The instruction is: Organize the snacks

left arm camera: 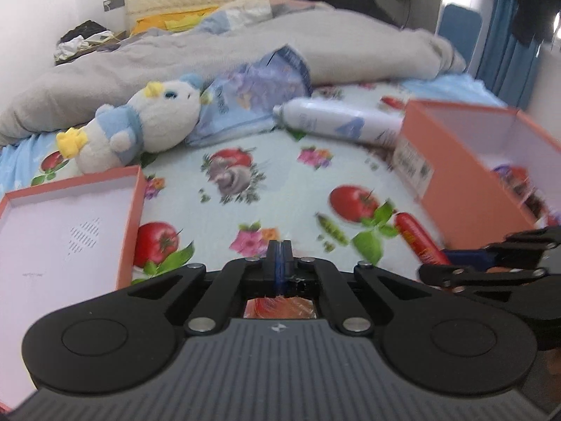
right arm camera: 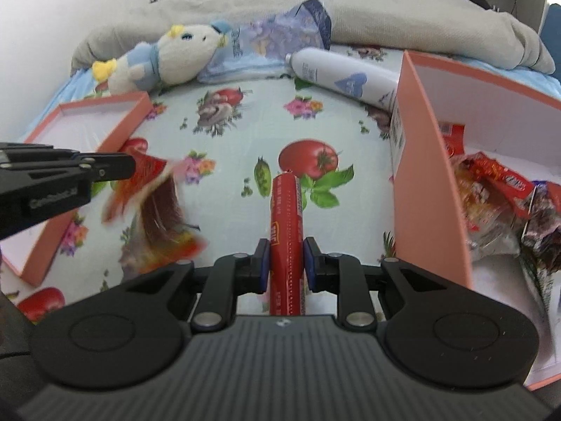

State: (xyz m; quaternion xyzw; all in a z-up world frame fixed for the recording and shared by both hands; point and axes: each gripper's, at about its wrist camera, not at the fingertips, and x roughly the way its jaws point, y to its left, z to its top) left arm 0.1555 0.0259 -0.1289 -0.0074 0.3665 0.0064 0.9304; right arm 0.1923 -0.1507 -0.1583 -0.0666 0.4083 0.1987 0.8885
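Step in hand: carrying 2 snacks to the pink box (right arm camera: 431, 161), which sits at the right of the bed and already holds several red packets (right arm camera: 498, 189). The right gripper (right arm camera: 286, 263) is clamped on a red sausage stick (right arm camera: 285, 217) just left of the box wall. The left gripper (right arm camera: 131, 165), further left of the box, has its jaws together on the edge of a thin red snack packet (right arm camera: 154, 196), which dangles. The next move likely calls for raising both loads over the wall before release.
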